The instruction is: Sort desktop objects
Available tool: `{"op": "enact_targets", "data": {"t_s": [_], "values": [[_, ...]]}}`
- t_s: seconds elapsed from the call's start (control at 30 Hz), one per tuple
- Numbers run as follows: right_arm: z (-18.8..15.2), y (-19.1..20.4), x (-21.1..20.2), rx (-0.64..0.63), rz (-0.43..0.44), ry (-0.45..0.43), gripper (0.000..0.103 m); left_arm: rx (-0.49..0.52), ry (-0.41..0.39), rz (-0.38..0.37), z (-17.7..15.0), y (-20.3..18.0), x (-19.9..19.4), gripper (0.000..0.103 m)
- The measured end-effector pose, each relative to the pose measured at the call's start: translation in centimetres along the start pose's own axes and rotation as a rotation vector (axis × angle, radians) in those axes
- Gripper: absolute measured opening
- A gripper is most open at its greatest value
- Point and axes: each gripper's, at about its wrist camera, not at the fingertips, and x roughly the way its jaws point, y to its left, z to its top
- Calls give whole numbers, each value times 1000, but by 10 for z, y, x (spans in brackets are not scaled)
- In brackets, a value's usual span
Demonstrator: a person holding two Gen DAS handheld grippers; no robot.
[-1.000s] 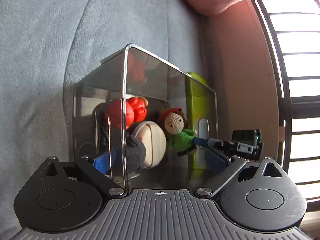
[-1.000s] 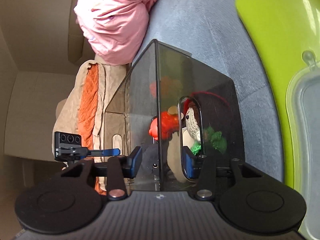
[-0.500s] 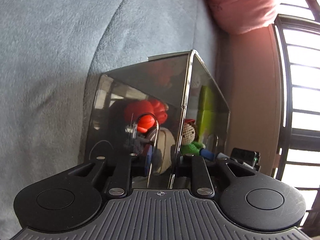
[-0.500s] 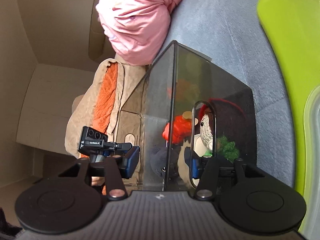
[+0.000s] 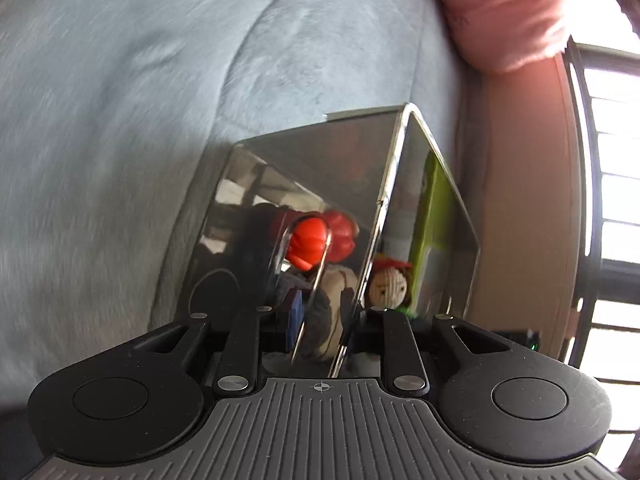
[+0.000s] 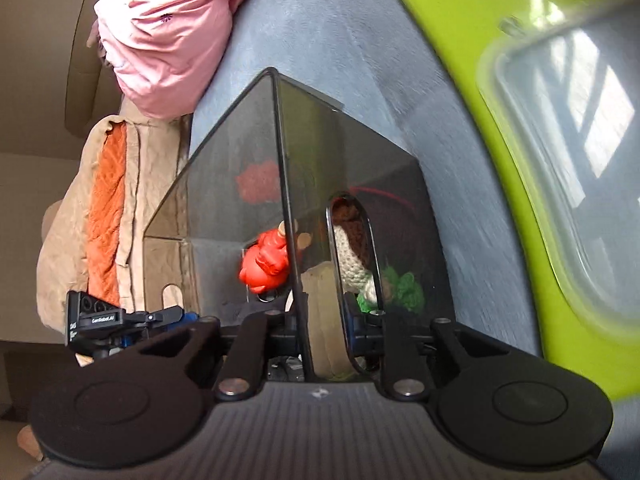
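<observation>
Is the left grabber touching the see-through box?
Touching. In the left wrist view, the left gripper is clamped on a corner of the smoky box.

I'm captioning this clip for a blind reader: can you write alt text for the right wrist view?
The right gripper is clamped on a corner wall of a smoky clear box holding a red toy and a crocheted doll. The box sits on grey-blue fabric, with a lime-green tray at right and a pink bundle behind.
</observation>
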Motion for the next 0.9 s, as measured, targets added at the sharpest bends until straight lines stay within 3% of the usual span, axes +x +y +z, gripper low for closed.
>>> {"op": "enact_targets", "data": {"t_s": [0.03,0.1,0.13,0.17,0.2,0.27,0.33,0.4,0.43,0.5,0.63,0.8,0.9], "values": [[-6,0,-2,3,-3,-5,21,-25,-7,-7,-4,4,-3,28],[-14,-3,-5,32,0,-1,25,-60,-20,-26,-11,5,-11,63],[-17,-5,-6,52,5,10,27,-60,-43,-32,-15,4,-21,74],[-19,-7,-7,75,10,28,32,-57,-75,-23,-20,2,-35,96],[-22,-7,-8,94,17,46,36,-47,-112,-9,-25,0,-48,99],[-27,-6,-11,110,31,67,53,-16,-190,15,-37,-9,-73,99],[-31,-3,-11,119,36,87,58,-19,-224,-38,-47,-14,-88,100],[-26,-1,-6,139,51,113,68,-24,-237,-61,-52,-19,-90,101],[-22,-2,-4,154,74,128,78,-22,-241,-56,-53,-22,-88,103],[-15,-7,-1,179,133,162,90,-4,-235,-13,-47,-28,-73,103],[-7,-17,-2,166,206,210,90,24,-137,67,-28,-25,-40,103],[-8,-33,-27,146,239,169,83,65,-14,-26,-8,-29,-14,103],[-9,-24,-40,35,187,117,70,113,30,-50,4,-40,-2,103]]}}
